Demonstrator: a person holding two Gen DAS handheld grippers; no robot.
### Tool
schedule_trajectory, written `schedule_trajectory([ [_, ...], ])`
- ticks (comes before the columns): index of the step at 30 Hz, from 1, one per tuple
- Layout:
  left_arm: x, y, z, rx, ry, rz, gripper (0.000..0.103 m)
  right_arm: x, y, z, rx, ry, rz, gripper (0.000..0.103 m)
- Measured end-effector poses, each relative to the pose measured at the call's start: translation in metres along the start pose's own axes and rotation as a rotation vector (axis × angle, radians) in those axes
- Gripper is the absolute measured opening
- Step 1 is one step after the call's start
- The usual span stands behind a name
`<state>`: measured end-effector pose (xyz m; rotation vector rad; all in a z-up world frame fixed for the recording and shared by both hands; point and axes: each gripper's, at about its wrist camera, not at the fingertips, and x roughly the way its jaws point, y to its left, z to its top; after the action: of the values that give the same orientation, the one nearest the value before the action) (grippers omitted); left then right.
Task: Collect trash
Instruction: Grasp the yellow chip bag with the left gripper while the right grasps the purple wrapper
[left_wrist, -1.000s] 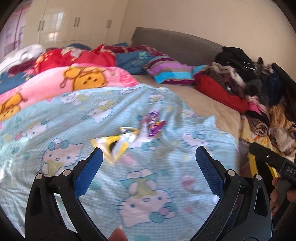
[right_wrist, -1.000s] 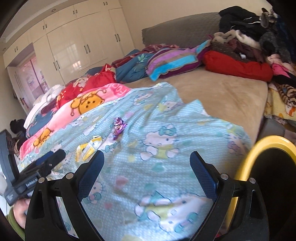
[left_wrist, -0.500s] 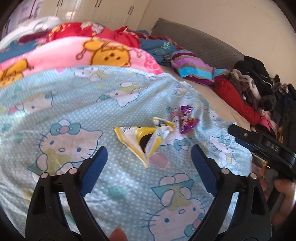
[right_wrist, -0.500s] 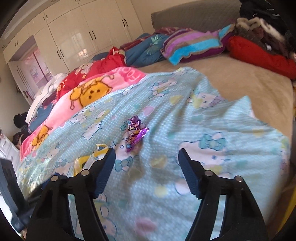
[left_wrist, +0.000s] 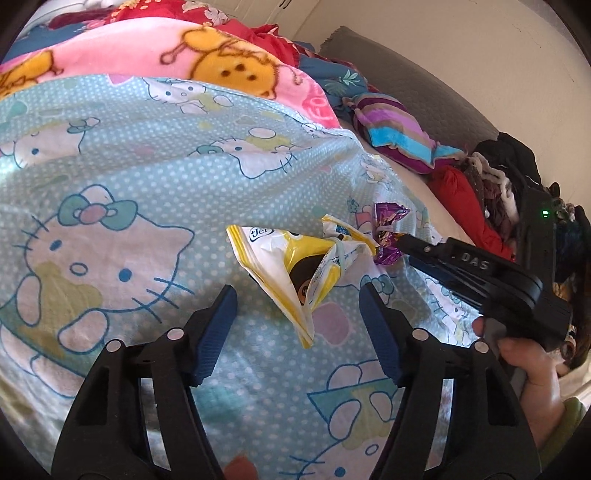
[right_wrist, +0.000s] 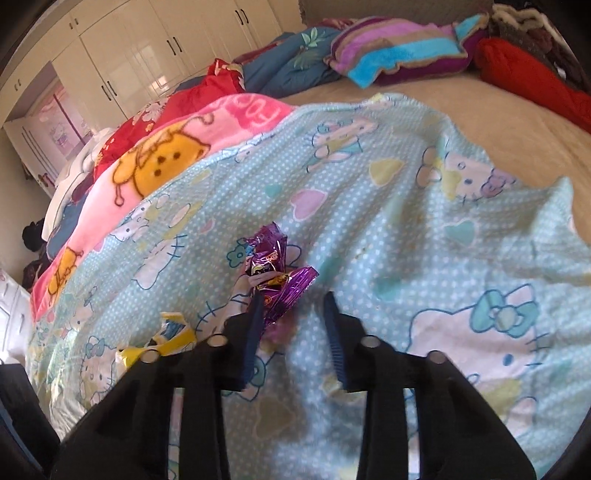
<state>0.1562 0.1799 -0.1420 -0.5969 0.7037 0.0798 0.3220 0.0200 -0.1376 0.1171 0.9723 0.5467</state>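
The right gripper (right_wrist: 293, 306) is closing, jaws not yet pinched, with the tail of the purple wrapper (right_wrist: 275, 271) lying between them at twelve o'clock on the blue cartoon-print blanket (right_wrist: 406, 229). To do this well, I judge the pads should bite foil only, staying just above the cloth so no fold is caught. The left gripper (left_wrist: 295, 308) is also closing, jaws apart, around the lower corner of the yellow wrapper (left_wrist: 291, 266) at twelve o'clock; the purple wrapper lies near its one o'clock. Lift each straight up once pinched.
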Motion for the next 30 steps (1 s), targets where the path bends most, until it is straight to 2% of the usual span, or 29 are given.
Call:
schedule_trajectory([
  [1, 0.001, 0.0, 0.0, 0.002, 0.0, -0.003, 0.06, 0.001, -0.001, 0.0, -0.001, 0.0, -0.001, 0.016],
  [5, 0.001, 0.001, -0.001, -0.003, -0.007, -0.015, 0.058, -0.012, -0.006, -0.005, 0.001, -0.046, 0.009, 0.011],
  [9, 0.002, 0.002, -0.001, -0.006, -0.004, -0.005, 0.042, -0.038, -0.022, -0.018, 0.052, -0.092, 0.012, 0.01],
  [12, 0.002, 0.0, -0.001, -0.003, 0.003, 0.0, 0.02, -0.058, -0.032, -0.03, 0.067, -0.109, 0.008, 0.01],
  [18, -0.005, -0.008, 0.0, 0.016, -0.006, 0.024, 0.013, -0.1, -0.047, -0.058, 0.078, -0.13, -0.015, 0.01],
  [24, -0.027, -0.032, -0.006, 0.059, -0.037, -0.016, 0.012, -0.145, -0.055, -0.081, 0.096, -0.184, -0.014, 0.01],
  [30, -0.043, -0.071, -0.014, 0.144, -0.051, -0.066, 0.012, -0.18, -0.063, -0.095, 0.107, -0.223, -0.043, 0.01],
])
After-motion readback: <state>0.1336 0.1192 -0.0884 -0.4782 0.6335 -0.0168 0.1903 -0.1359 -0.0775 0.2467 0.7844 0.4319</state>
